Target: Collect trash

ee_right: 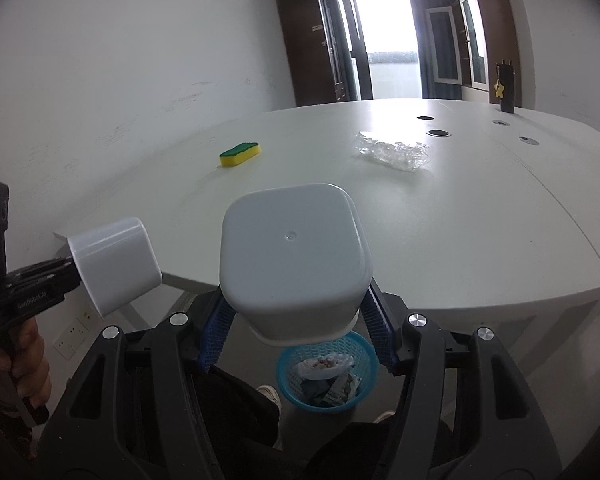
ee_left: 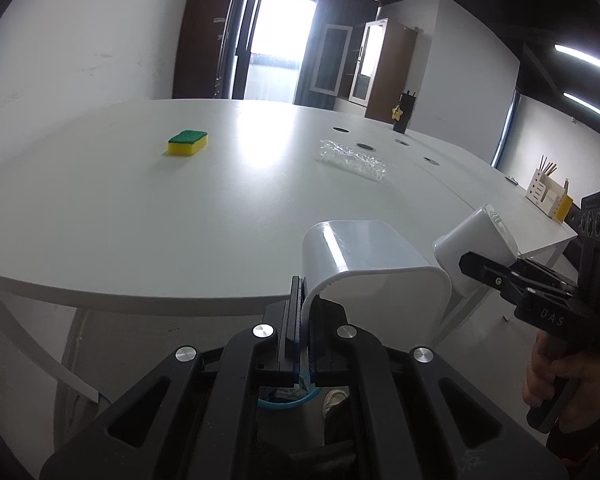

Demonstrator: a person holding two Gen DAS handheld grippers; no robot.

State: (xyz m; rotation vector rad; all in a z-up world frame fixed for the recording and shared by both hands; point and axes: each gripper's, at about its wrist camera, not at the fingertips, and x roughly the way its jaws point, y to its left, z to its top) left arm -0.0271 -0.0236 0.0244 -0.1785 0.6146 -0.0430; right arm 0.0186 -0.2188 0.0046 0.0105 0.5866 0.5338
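My left gripper is shut on the rim of a white bin liner, held off the table's near edge; it also shows in the right wrist view. My right gripper is shut on a white bin, tipped bottom-up over a blue basket of trash on the floor; the bin also shows in the left wrist view. A crumpled clear plastic wrapper lies on the white table, also in the left wrist view.
A yellow and green sponge lies on the table's left part, also in the right wrist view. Cable holes and a dark cup are at the far side. A white organizer stands at the right edge.
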